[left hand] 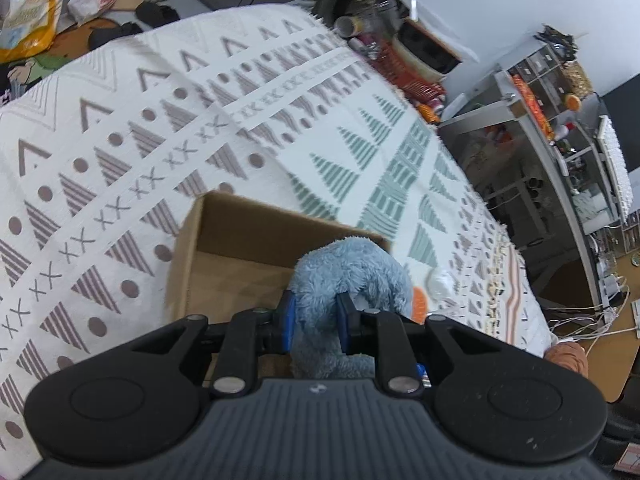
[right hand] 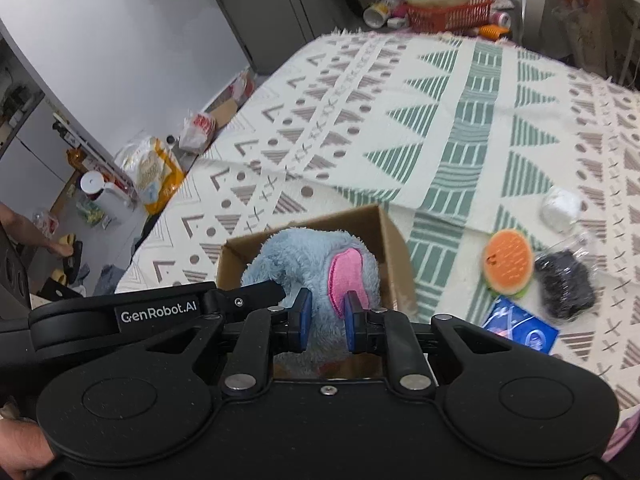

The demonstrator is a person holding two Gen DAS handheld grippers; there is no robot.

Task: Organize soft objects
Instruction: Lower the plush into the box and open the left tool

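A fluffy blue plush toy point(left hand: 352, 276) with a pink ear patch point(right hand: 347, 276) hangs over an open cardboard box point(left hand: 224, 256) on the patterned cloth. My left gripper point(left hand: 316, 320) is shut on the plush's blue fur. My right gripper point(right hand: 327, 320) is also shut on the plush point(right hand: 304, 268), near its pink ear, above the box point(right hand: 384, 232). The left gripper's black body shows in the right wrist view at the left, reaching the plush. To the right lie an orange round soft toy point(right hand: 508, 262), a black fuzzy item in clear wrap point(right hand: 564, 284) and a white soft lump point(right hand: 560, 206).
The patterned cloth point(right hand: 460, 120) covers the table. A blue packet point(right hand: 520, 330) lies near the front right. A red basket and bowls point(right hand: 448, 4) crowd the far edge. Bags and clutter lie on the floor at left point(right hand: 156, 176). Metal shelves point(left hand: 560, 128) stand to the right.
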